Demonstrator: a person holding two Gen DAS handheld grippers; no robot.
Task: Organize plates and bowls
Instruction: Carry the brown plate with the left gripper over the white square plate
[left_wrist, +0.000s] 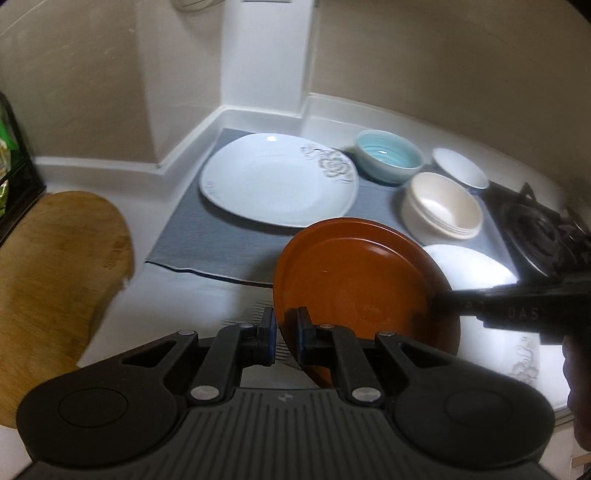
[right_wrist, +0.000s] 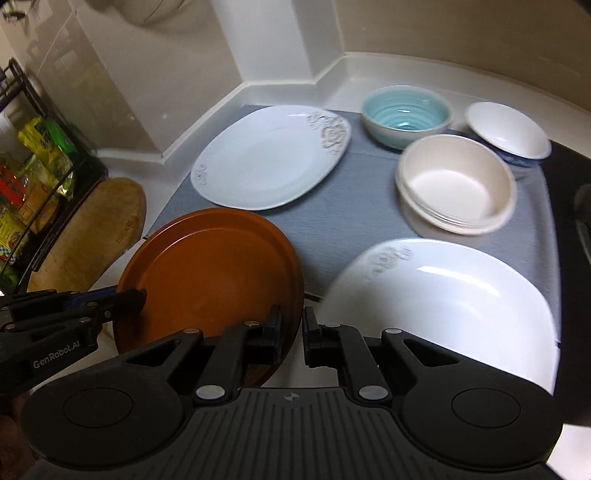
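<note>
A brown plate (left_wrist: 354, 280) (right_wrist: 210, 273) hangs tilted above the counter's front, held by both grippers. My left gripper (left_wrist: 286, 326) is shut on its near rim and shows in the right wrist view as black fingers (right_wrist: 125, 297) on the plate's left edge. My right gripper (right_wrist: 291, 326) is shut on the opposite rim, reaching in from the right in the left wrist view (left_wrist: 443, 299). On the grey mat (left_wrist: 207, 236) (right_wrist: 343, 221) lie a white flowered plate (left_wrist: 273, 181) (right_wrist: 266, 158) at the back and a second white plate (left_wrist: 469, 266) (right_wrist: 443, 306) in front.
A light-blue bowl (left_wrist: 388, 157) (right_wrist: 406, 110), a stack of cream bowls (left_wrist: 439, 206) (right_wrist: 454, 184) and a white bowl (left_wrist: 460, 168) (right_wrist: 506, 129) stand at the mat's back right. A wooden board (left_wrist: 55, 277) lies left, a stove burner (left_wrist: 543, 229) right, a black rack (right_wrist: 33, 166) far left.
</note>
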